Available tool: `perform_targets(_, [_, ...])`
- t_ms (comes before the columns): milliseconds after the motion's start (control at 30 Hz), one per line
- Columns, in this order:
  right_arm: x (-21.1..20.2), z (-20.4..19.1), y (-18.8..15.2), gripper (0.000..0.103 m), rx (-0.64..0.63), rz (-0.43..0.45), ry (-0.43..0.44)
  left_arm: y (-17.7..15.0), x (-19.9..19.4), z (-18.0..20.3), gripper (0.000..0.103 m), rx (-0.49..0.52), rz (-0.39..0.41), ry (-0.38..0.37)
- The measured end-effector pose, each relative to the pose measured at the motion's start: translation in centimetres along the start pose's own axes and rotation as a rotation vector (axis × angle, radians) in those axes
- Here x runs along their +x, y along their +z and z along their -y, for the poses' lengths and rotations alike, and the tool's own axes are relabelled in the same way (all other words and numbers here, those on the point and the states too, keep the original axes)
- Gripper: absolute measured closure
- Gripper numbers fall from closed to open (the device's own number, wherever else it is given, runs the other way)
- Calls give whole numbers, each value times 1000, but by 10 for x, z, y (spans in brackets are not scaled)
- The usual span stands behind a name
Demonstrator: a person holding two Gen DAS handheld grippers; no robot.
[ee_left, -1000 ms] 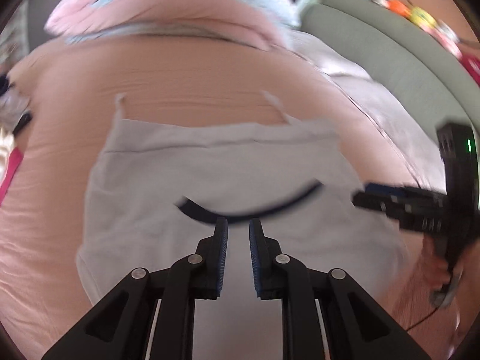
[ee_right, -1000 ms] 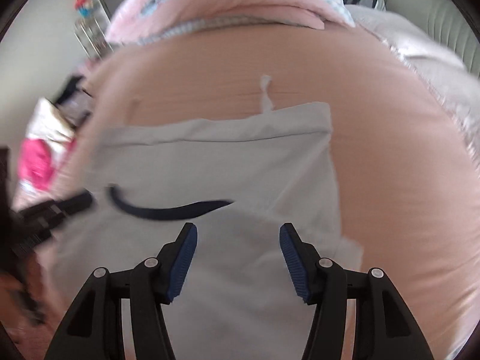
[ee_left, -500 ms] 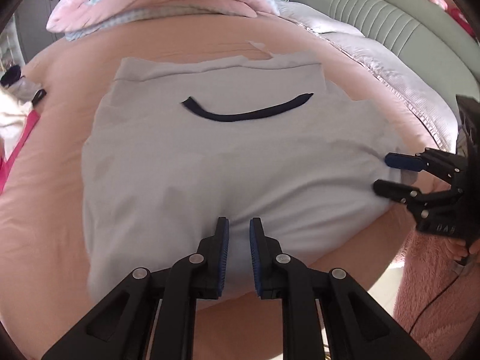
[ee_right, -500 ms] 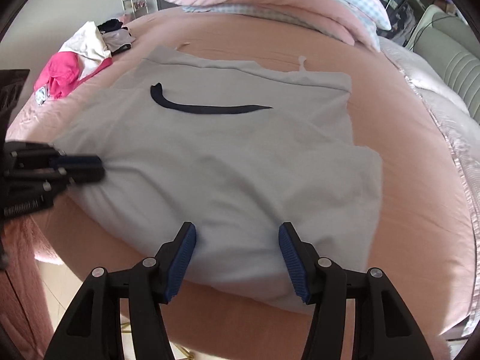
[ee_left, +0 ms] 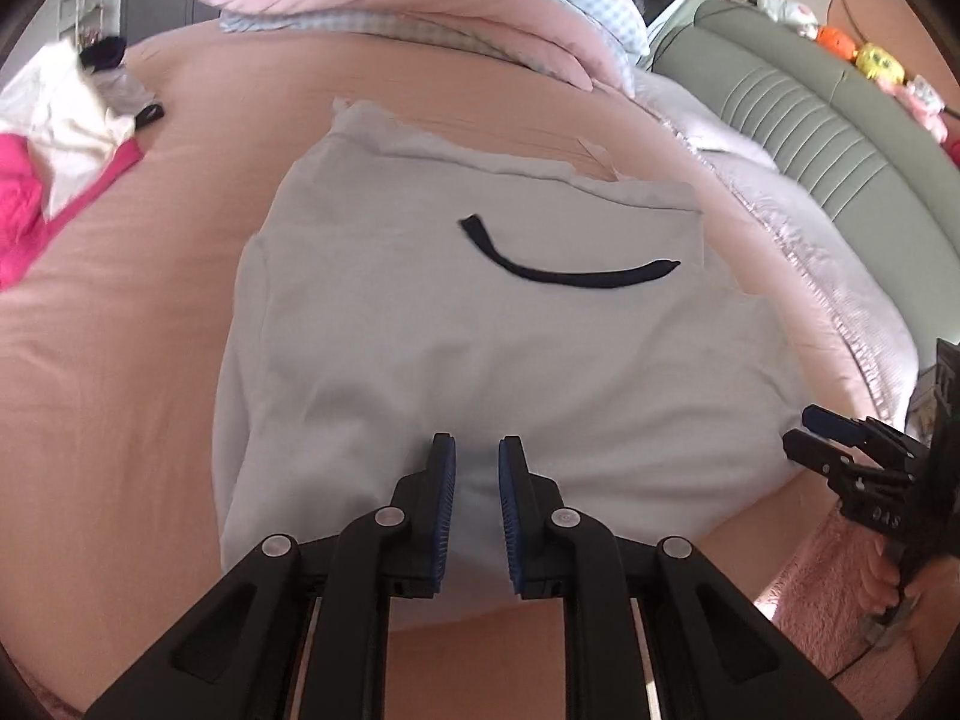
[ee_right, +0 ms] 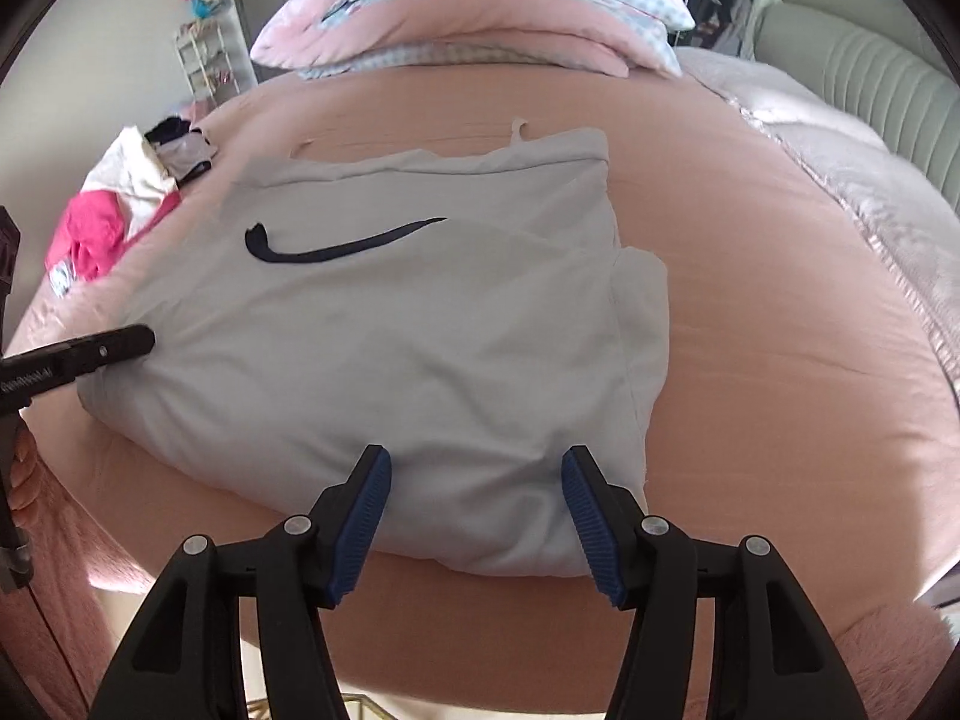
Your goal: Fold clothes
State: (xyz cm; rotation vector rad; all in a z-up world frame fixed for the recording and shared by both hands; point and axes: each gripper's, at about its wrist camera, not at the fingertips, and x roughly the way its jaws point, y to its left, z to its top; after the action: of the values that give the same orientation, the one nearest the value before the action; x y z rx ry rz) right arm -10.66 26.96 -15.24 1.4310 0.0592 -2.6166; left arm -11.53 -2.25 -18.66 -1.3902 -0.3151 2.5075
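One garment is under your hands: a pale grey top (ee_right: 384, 348) with a dark swoosh (ee_right: 336, 246), lying flat on the pink bed (ee_right: 750, 300). Judging by the doubled edge along its right side and the squared outline, you have already folded the sides in, so it reads as roughly halfway done. What looks left is bringing the near edge up toward the swoosh, then squaring it off.

Your left gripper (ee_left: 477, 480) sits over the top's near edge with its jaws narrowed to a slim gap; I cannot tell whether cloth is pinched between them or merely lies beneath. Your right gripper (ee_right: 474, 501) is spread wide at the near right edge of the top, holding nothing, fabric visible between the blue pads (ee_right: 585, 510).

Beyond the top's far left corner, a loose heap of pink and white clothes (ee_right: 114, 204) waits unfolded, so more pieces probably remain. Past the top's far edge lies a folded pink and checked duvet (ee_right: 480, 18).

No basket, drawer or bin shows in either view; nothing is stowed anywhere.
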Motion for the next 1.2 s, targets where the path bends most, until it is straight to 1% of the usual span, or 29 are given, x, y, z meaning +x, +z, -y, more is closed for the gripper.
perform_targets(67, [-2,9,-4,45,26,-25,-44,-1,-7,-11,90,-19,-11,18])
perform_targets(133, [-2,26,-8,44,107,-61,-120,-1,-14,-14,92,22,-19,83])
perform_targets(167, [-3,37,-12,42,179,-72,-112,-2,-18,-16,92,30,-13,124])
perform_targets(200, [-5,49,-15,41,259,-75,-77,-3,-21,-17,92,35,-5,160])
perform_targets(233, [-6,61,-18,41,339,-78,-41,-6,-26,-18,92,22,14,158])
perform_targets(267, [-11,66,-20,41,384,-54,-27,-8,-31,-18,92,8,33,155])
perform_targets(300, [-18,65,-19,41,388,-16,-36,-10,-35,-18,90,-2,53,153])
perform_targets(367, [-32,52,-15,41,329,69,-70,-11,-40,-9,82,33,100,161])
perform_targets(400, [-37,43,-12,41,288,109,-80,-12,-41,-4,71,54,109,150])
perform_targets(433, [-38,34,-10,39,251,126,-83,-12,-41,1,58,75,118,139])
perform_targets(467, [-31,26,-10,39,215,95,-102,-13,-40,6,55,95,122,135])
perform_targets(500, [-20,18,-9,39,178,46,-132,-14,-34,6,55,100,89,177])
perform_targets(533, [-7,13,-11,39,150,-22,-181,-16,-28,5,55,106,57,219])
perform_targets(567, [1,13,-14,39,151,-68,-203,-17,-23,1,55,103,31,263])
perform_targets(600, [6,15,-17,39,165,-97,-206,-20,-22,-7,55,79,20,305])
perform_targets(633, [3,19,-19,39,185,-102,-202,-20,-28,-19,52,22,25,295])
perform_targets(700, [-2,29,-19,36,233,-111,-202,-22,-40,-43,52,-90,35,274])
perform_targets(733, [-4,34,-19,34,265,-113,-191,-22,-45,-50,49,-121,46,271])
perform_targets(767, [-6,39,-21,34,301,-113,-173,-23,-49,-56,49,-151,57,267])
perform_targets(800, [-12,42,-22,34,332,-94,-153,-24,-54,-62,49,-178,67,267])
perform_targets(833, [-19,42,-23,34,353,-56,-141,-26,-57,-61,50,-178,76,294])
perform_targets(867, [-28,42,-23,34,364,-15,-150,-28,-61,-60,50,-180,83,316])
perform_targets(933, [-42,42,-23,34,378,40,-189,-33,-62,-61,50,-199,81,303])
perform_targets(967, [-45,45,-24,34,392,45,-192,-35,-61,-62,50,-217,71,277])
perform_targets(1033, [-39,54,-26,34,422,-1,-169,-39,-57,-60,51,-230,48,238])
perform_targets(1100, [-21,58,-22,34,435,-54,-156,-41,-54,-55,51,-226,40,208])
perform_targets(1133, [-16,58,-21,34,433,-62,-152,-41,-53,-52,51,-217,42,196])
perform_targets(1167, [-16,55,-19,34,426,-52,-150,-41,-52,-48,51,-207,44,183])
perform_targets(1200, [-15,53,-17,34,415,-39,-149,-41,-49,-45,51,-193,33,195])
